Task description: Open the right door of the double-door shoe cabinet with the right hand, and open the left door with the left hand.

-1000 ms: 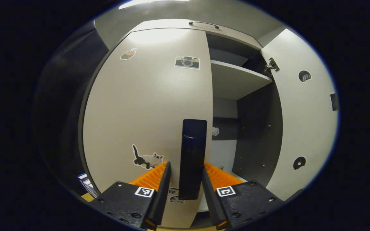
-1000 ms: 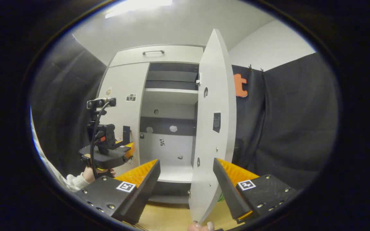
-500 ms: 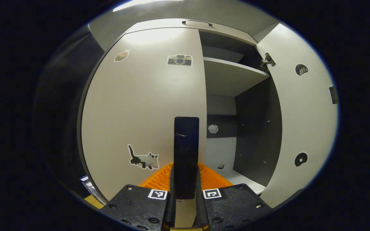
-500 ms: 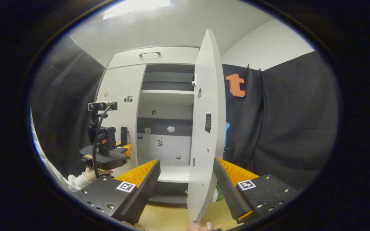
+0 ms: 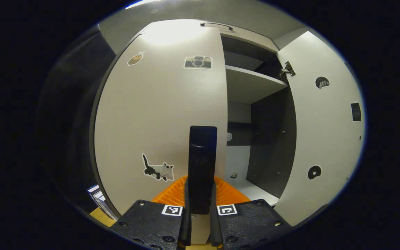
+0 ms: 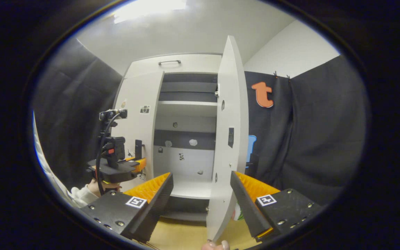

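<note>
Black upright handle of the left door sits clamped in the left gripper; the right gripper gapes, empty.

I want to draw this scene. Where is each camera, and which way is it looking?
Left gripper view: it rides on the left gripper, right up against the left door, looking at the dark handle that its fingers pinch.
Right gripper view: it rides on the right gripper, farther back, facing the cabinet's shelf past the open right door; its fingers stand apart, and fingertips peek in below.
Both show: both doors, the shelf.
</note>
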Tool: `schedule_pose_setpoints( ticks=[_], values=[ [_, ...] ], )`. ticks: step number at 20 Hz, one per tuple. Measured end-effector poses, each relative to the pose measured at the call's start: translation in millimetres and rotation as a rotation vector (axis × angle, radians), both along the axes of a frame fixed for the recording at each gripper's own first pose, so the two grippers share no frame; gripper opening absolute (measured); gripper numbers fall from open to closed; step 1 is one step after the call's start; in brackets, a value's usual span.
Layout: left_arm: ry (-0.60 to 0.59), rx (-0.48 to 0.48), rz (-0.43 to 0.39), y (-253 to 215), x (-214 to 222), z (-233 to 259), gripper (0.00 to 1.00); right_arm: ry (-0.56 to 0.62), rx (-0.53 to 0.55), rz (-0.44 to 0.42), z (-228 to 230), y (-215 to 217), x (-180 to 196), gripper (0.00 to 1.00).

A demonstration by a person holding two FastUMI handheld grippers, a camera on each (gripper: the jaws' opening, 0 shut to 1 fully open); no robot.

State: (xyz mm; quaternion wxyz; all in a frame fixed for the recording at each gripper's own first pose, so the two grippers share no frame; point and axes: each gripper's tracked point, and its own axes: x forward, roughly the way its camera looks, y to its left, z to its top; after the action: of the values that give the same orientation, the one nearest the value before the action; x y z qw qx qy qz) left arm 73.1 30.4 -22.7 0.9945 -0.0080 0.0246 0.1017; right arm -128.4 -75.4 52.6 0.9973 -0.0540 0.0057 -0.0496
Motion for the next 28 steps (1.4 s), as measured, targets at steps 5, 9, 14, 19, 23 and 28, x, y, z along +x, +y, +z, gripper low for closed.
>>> schedule_pose_setpoints(
  ticks=[5, 9, 14, 19, 23, 28],
  values=[
    [0.007, -0.005, -0.004, 3, -38, 6, 0.22, -0.012, -0.010, 0.114, 3, 30, 3, 0.99],
    [0.011, -0.002, 0.017, 6, -65, 10, 0.22, -0.010, -0.009, 0.189, 1, 48, 0, 0.99],
    [0.010, -0.010, 0.034, 15, -89, 13, 0.22, -0.007, 0.002, 0.243, 0, 62, -1, 0.96],
    [0.002, -0.010, 0.032, 22, -112, 15, 0.20, -0.010, 0.000, 0.278, 1, 77, -1, 0.99],
    [-0.004, -0.011, 0.055, 36, -134, 20, 0.18, -0.001, -0.010, 0.312, -3, 94, 1, 0.99],
    [0.002, 0.005, 0.092, 53, -156, 23, 0.18, 0.011, -0.025, 0.359, -9, 115, 7, 0.99]
  ],
)
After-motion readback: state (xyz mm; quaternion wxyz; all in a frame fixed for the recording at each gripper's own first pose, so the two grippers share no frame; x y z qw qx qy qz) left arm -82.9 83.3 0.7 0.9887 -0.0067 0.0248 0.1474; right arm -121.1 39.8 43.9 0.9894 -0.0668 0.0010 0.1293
